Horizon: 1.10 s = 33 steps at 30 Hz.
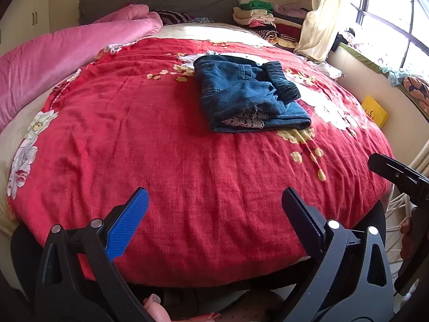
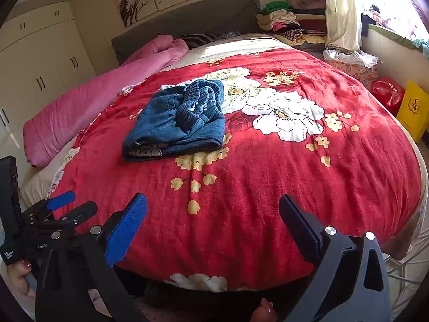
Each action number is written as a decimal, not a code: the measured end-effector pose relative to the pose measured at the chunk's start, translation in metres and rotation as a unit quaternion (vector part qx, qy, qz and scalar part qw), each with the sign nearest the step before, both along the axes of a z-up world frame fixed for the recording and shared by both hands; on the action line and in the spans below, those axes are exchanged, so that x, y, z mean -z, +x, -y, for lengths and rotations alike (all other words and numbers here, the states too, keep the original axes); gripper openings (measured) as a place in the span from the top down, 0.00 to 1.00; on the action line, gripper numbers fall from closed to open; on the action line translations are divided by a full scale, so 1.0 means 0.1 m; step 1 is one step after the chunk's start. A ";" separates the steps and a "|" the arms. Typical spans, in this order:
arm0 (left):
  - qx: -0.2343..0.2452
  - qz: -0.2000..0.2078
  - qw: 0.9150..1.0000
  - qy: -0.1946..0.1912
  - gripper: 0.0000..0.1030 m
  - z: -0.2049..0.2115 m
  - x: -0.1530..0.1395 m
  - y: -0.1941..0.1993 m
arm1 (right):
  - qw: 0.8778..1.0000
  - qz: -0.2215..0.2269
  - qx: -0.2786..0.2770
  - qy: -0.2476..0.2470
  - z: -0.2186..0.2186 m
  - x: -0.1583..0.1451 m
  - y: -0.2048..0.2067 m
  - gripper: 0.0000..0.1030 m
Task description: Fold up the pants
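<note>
Blue denim pants (image 1: pixel 246 94) (image 2: pixel 177 126) lie folded into a compact stack on the red floral blanket (image 1: pixel 161 147) (image 2: pixel 268 187), dark elastic waistband on top and lace trim showing at the near edge. My left gripper (image 1: pixel 214 201) hovers open over the blanket's near edge, well short of the pants, nothing between its blue pads. My right gripper (image 2: pixel 213 209) is likewise open and empty, near the foot of the bed. The left gripper (image 2: pixel 64 204) also shows at the lower left of the right wrist view, and the right gripper's black body (image 1: pixel 396 177) at the left wrist view's right edge.
A rolled pink quilt (image 1: pixel 67 53) (image 2: pixel 93 94) lies along the bed's left side. Stacked folded clothes (image 1: pixel 262 18) (image 2: pixel 281 18) sit at the headboard's right. A yellow box (image 2: pixel 413 110), red bag (image 2: pixel 388 94) and window sill stand right of the bed. Wardrobes (image 2: pixel 40 61) line the left wall.
</note>
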<state>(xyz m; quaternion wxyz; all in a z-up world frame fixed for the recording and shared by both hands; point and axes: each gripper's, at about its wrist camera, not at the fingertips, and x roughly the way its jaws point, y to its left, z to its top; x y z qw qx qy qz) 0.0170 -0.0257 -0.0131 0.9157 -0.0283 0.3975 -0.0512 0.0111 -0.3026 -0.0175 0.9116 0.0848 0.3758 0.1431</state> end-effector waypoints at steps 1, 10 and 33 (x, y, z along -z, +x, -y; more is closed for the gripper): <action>-0.001 0.001 1.000 -0.002 0.09 -0.01 0.00 0.00 | 1.000 -0.001 0.001 0.000 0.00 0.00 0.00 0.05; -0.011 -0.005 1.000 -0.001 0.09 -0.02 0.00 0.00 | 1.000 0.000 0.003 -0.001 0.02 0.00 -0.01 0.05; -0.028 -0.006 0.999 0.019 0.09 -0.04 0.01 -0.01 | 1.000 0.001 0.002 -0.005 -0.02 0.00 -0.04 0.05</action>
